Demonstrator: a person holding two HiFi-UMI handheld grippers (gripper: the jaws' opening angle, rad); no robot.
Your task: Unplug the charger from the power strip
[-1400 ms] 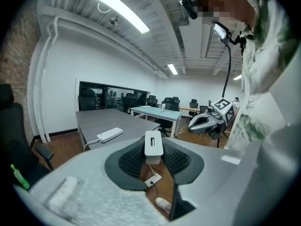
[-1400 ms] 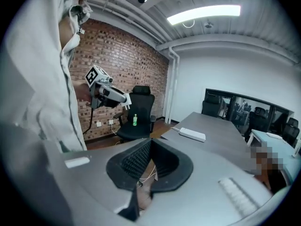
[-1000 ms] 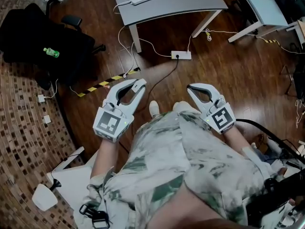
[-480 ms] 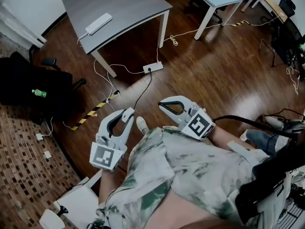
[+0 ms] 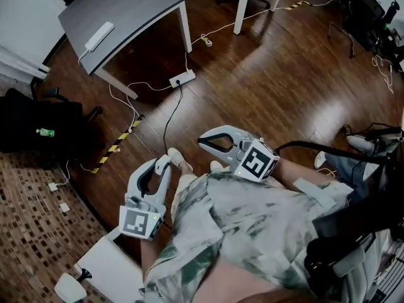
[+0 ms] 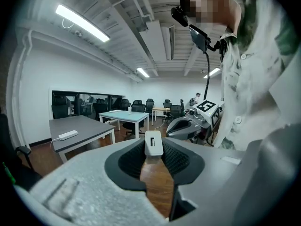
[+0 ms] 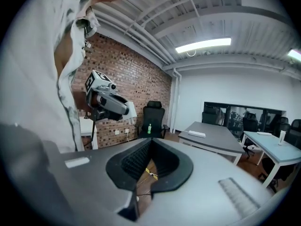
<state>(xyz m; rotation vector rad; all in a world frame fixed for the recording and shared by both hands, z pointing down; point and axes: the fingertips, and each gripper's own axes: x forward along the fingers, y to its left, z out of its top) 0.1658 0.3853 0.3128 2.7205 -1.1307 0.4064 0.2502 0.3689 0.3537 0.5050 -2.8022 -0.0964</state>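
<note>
My left gripper [image 5: 165, 163] is held low at the left of the head view, shut on a small white charger [image 6: 154, 143] that sits between its tips. My right gripper [image 5: 202, 140] is beside it at chest height, shut with nothing in it; its tips [image 7: 150, 141] meet. A white power strip [image 5: 182, 79] lies on the wooden floor well ahead of both grippers, with a black cable [image 5: 169, 115] plugged into it. A second white power strip [image 5: 100, 36] lies on the grey table [image 5: 136, 8].
A black office chair [image 5: 35, 128] with a green bottle [image 5: 44, 132] stands at the left by the brick-pattern floor. Yellow-black tape [image 5: 117, 147] and loose white cables lie on the floor. A white table [image 6: 123, 116] and more chairs stand farther back.
The view has swung, and the grey table and floor strip have shifted left and farther off. Both grippers sit lower and closer together; the left still grips the white charger.
</note>
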